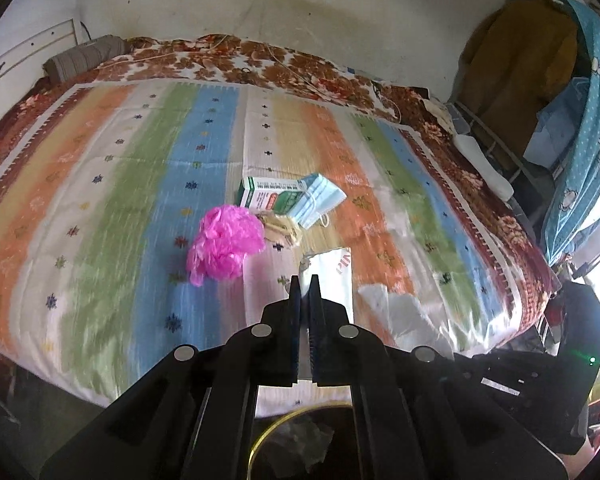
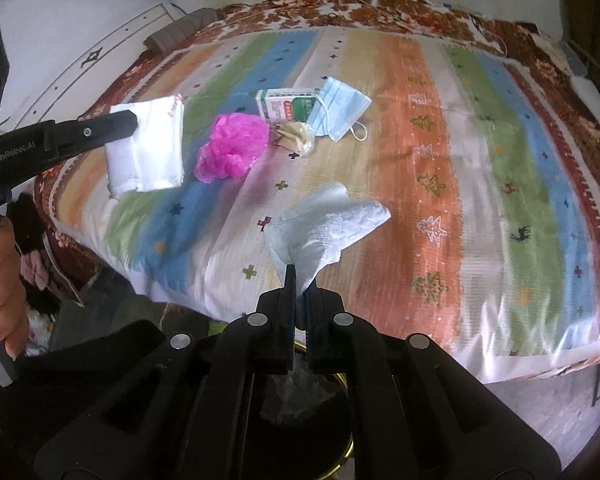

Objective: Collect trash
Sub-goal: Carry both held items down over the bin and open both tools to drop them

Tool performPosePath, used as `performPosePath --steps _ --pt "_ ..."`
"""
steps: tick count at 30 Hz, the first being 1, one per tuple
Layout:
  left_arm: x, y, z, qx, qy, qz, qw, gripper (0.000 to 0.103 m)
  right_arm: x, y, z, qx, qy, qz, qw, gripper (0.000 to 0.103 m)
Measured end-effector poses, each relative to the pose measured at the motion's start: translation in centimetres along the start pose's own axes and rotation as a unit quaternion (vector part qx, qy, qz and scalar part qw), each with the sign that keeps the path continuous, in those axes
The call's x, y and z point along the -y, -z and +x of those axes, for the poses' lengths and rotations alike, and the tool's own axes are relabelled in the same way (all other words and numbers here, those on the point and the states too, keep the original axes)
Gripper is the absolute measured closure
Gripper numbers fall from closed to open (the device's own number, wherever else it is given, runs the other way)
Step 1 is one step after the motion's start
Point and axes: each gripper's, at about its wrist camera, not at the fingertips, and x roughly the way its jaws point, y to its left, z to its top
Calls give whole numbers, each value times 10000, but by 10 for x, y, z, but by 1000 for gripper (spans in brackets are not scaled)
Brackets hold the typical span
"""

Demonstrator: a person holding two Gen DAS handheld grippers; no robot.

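My left gripper [image 1: 305, 280] is shut on a flat white plastic packet with red lettering [image 1: 334, 280], held up above the striped bed mat [image 1: 120, 184]. The right wrist view shows that packet [image 2: 148, 152] hanging from the left gripper [image 2: 132, 120]. My right gripper [image 2: 298, 276] is shut on a crumpled white tissue [image 2: 328, 224], also lifted. On the mat lie a pink plastic bag [image 2: 232, 146], a green-and-white box [image 2: 286, 104], a blue face mask [image 2: 342, 106] and a beige wrapper [image 2: 298, 136]. A black bin with a gold rim [image 2: 350, 448] stands below both grippers.
The bed has a floral blanket [image 1: 260, 60] under the mat and a grey rolled cloth [image 1: 84, 56] at its far left corner. A rack with hanging clothes [image 1: 540, 80] stands to the right. A person's hand [image 2: 0, 276] grips the left tool's handle.
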Motion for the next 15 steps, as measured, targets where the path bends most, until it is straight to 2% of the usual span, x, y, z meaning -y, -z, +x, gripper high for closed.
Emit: performPosePath --steps 15 --pt "7 45 -40 -66 24 -114 9999 100 -38 38 -42 368 98 -648 9972 100"
